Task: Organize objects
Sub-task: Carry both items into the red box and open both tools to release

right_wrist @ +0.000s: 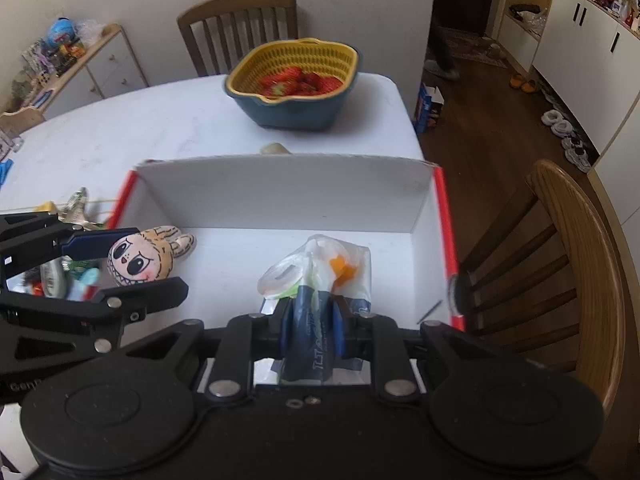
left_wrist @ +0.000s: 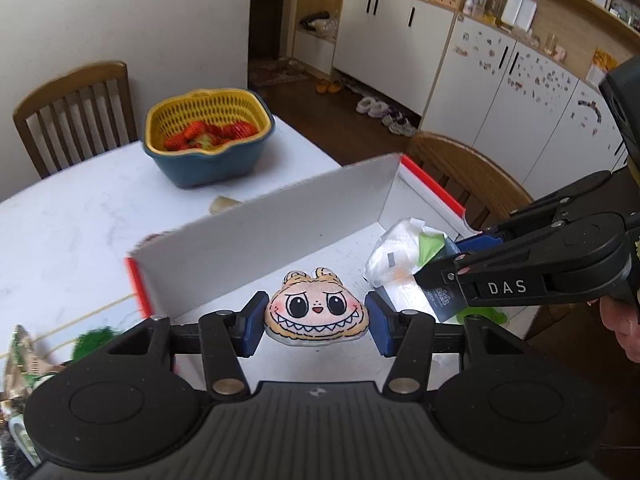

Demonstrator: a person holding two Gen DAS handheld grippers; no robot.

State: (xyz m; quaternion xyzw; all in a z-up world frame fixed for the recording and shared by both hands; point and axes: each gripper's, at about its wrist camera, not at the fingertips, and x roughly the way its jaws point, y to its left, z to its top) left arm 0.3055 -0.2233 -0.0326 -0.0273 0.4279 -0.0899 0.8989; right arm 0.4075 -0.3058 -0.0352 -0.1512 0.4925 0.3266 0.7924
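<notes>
Gripping nothing, my left gripper [left_wrist: 316,322] is hanging open, one pad touching the soft cartoon-face plush [left_wrist: 315,312] at nine o'clock, the other just clear at three. It is lying in the white box [left_wrist: 256,236]; light and squashy, I am judging, best pinched across its cheeks. My right gripper [right_wrist: 311,330] is clamping a crinkly, slippery-looking plastic packet [right_wrist: 316,280].

The white table [right_wrist: 120,128] carries a blue bowl [right_wrist: 294,114] with a yellow strainer of strawberries at its far side. A white, red-edged box [right_wrist: 280,196] sits nearer, a pale small object [right_wrist: 274,148] lying between the two.
</notes>
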